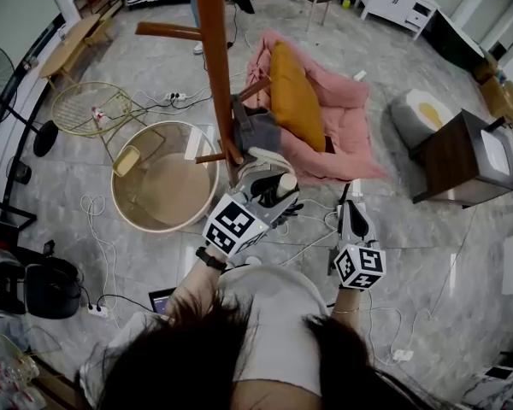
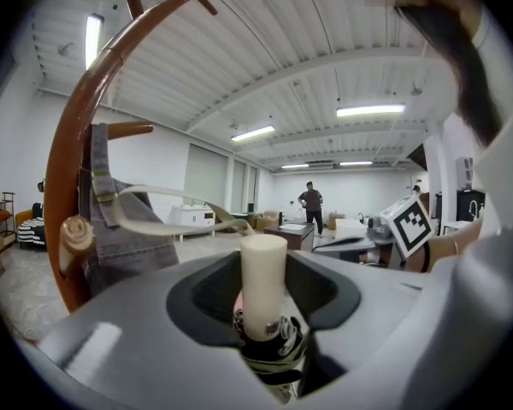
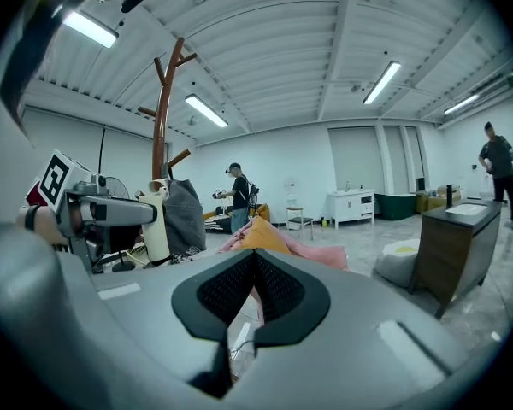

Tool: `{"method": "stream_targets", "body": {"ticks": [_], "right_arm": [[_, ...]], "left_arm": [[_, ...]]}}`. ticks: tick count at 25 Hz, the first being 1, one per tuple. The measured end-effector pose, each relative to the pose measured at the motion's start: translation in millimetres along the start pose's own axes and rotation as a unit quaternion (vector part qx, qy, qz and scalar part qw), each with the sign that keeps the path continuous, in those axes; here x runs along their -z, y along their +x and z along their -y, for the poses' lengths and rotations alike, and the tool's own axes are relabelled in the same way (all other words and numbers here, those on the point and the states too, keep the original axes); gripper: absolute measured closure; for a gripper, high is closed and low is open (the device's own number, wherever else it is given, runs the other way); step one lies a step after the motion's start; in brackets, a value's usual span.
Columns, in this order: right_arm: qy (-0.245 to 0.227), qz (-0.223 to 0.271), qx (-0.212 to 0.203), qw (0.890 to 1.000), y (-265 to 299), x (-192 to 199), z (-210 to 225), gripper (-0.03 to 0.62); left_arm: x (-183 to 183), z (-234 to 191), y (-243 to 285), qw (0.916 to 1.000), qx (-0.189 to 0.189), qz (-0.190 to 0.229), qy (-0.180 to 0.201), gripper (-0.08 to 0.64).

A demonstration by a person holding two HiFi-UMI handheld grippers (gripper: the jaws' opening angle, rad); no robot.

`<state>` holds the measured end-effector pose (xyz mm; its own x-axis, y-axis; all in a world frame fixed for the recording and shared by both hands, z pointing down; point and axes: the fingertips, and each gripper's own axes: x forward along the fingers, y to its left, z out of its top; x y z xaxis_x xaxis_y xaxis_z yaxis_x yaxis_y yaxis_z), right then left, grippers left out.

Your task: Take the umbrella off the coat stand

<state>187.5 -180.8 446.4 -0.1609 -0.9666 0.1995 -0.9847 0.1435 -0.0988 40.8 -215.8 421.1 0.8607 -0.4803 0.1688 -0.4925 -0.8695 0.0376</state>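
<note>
Left jaws on one umbrella

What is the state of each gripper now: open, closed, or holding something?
Left gripper: closed on the cream umbrella handle.
Right gripper: closed, with nothing between its jaws.

My left claw and right claw are grey, each backed by a black-and-white marker cube. A black wristband sits behind the left one.
</note>
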Motion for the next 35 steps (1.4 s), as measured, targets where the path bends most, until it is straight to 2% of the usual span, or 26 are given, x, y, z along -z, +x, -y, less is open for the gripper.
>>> {"method": "stream_targets", "body": {"ticks": [14, 25, 35], "right_arm": [[-0.022, -0.006, 0.031, 0.999, -36, 2, 32, 0.589], [-0.063, -0.027, 0.063, 0.996, -55, 19, 32, 0.589], [-0.053, -0.015, 0.074, 0.996, -65, 29, 20, 0.589]], "left_arm": [[6, 35, 33, 0.9993, 0.035, -0.009, 0.004, 0.350], [42, 53, 39, 0.9972, 0.065, -0.037, -0.005, 0.350], [77, 50, 29, 0.9946, 0.079, -0.068, -0.006, 0.350]]}}
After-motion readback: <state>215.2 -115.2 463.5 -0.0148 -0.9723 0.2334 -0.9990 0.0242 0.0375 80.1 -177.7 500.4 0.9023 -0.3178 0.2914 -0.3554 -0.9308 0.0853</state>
